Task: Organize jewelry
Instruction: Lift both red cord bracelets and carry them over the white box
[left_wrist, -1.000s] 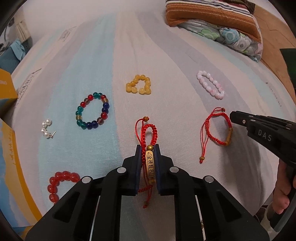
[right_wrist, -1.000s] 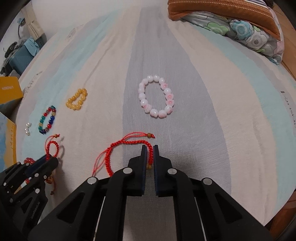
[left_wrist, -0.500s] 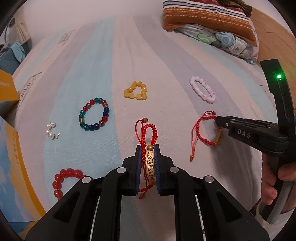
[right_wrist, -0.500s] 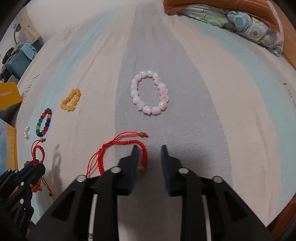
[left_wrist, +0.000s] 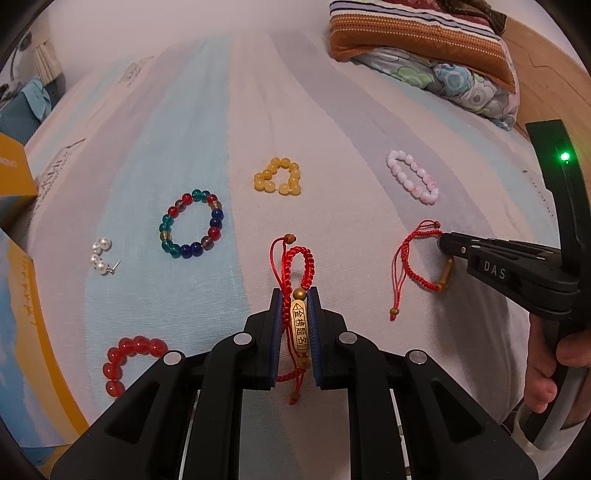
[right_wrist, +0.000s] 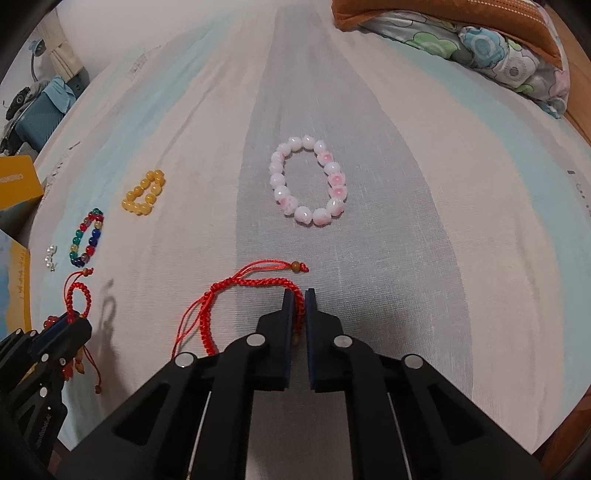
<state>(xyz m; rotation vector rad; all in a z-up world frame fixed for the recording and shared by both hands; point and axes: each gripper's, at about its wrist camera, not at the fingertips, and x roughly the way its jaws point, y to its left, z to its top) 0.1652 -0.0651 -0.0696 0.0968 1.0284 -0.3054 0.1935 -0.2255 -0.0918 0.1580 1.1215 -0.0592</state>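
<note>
My left gripper (left_wrist: 295, 295) is shut on a red cord bracelet with a gold inscribed bar (left_wrist: 298, 325), held just above the striped bedsheet. My right gripper (right_wrist: 300, 295) is shut on a second red cord bracelet (right_wrist: 255, 286) that lies on the sheet; it also shows in the left wrist view (left_wrist: 417, 258). On the sheet lie a pink-white bead bracelet (right_wrist: 308, 181), a yellow bead bracelet (left_wrist: 279, 177), a multicolour bead bracelet (left_wrist: 192, 225), a red bead bracelet (left_wrist: 129, 358) and pearl earrings (left_wrist: 100, 256).
Folded pillows and a floral quilt (left_wrist: 436, 55) lie at the far right of the bed. A yellow box (left_wrist: 14, 184) and a yellow-edged board (left_wrist: 33, 339) stand at the left. The bed's wooden frame (right_wrist: 576, 85) runs along the right.
My right gripper opened over the second red cord bracelet, then shut on its cord. My left gripper kept hold of the gold-bar bracelet and rose slightly.
</note>
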